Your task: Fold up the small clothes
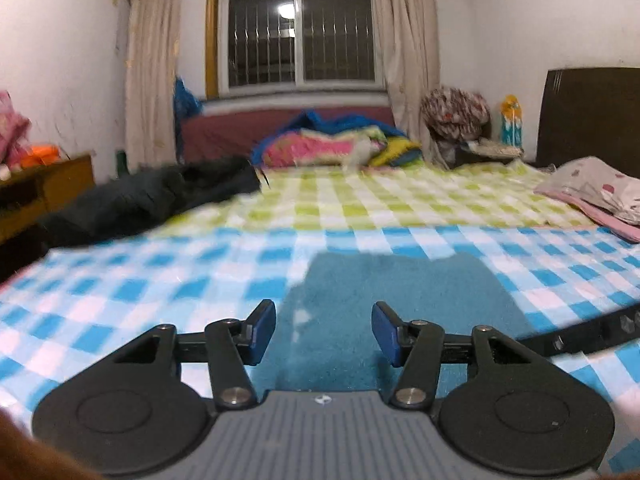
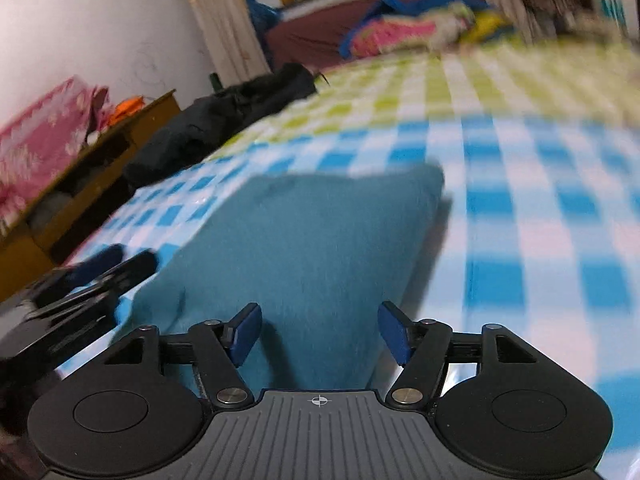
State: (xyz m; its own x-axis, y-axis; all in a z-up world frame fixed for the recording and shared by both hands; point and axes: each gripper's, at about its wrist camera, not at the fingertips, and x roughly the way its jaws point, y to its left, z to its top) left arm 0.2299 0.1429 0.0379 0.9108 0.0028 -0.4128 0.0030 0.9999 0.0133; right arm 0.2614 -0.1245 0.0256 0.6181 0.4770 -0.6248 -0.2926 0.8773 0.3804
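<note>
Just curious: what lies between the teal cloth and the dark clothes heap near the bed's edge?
Only bare checked sheet separates the teal cloth from the dark clothes heap; the right wrist view shows it best.

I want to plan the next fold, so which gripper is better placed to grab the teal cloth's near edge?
Probably the right gripper: its open jaws sit directly over the teal cloth. The left gripper is open too, at the cloth's left side.
</note>
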